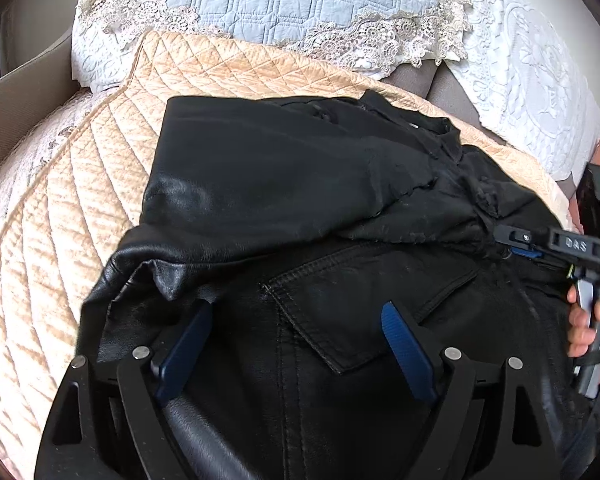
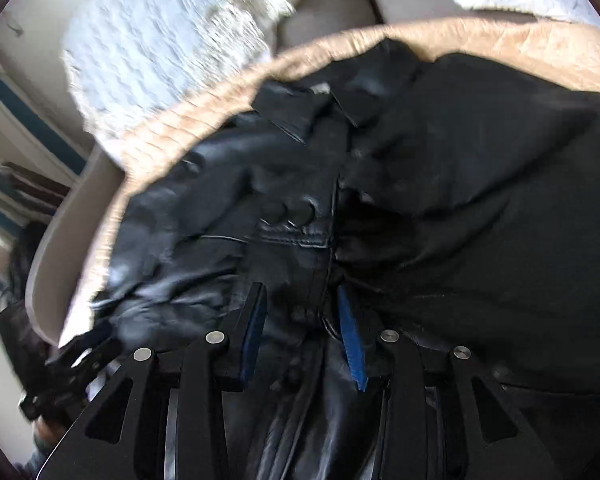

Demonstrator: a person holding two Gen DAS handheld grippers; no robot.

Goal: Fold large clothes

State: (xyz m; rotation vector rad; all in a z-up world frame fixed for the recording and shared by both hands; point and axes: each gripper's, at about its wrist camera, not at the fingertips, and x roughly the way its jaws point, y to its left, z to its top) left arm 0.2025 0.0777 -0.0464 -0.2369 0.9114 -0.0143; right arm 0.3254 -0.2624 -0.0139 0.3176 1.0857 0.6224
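A black leather jacket (image 1: 284, 208) lies on a peach quilted cushion (image 1: 60, 208), partly folded, with one flap laid over its upper half and a flap pocket (image 1: 364, 300) showing below. My left gripper (image 1: 296, 312) is open just above the jacket near the pocket, holding nothing. My right gripper (image 1: 518, 242) shows at the right edge of the left wrist view, its tips at the jacket's middle seam. In the blurred right wrist view the right gripper (image 2: 304, 300) straddles the jacket's (image 2: 460, 200) front edge with the jaws partly apart; I cannot tell whether it grips.
A blue quilted pillow with lace trim (image 1: 276, 4) and a white lace cover (image 1: 540, 92) lie behind the cushion. A grey sofa arm (image 1: 16, 92) curves on the left. The cushion's edge (image 2: 148, 160) drops off on the right gripper's left.
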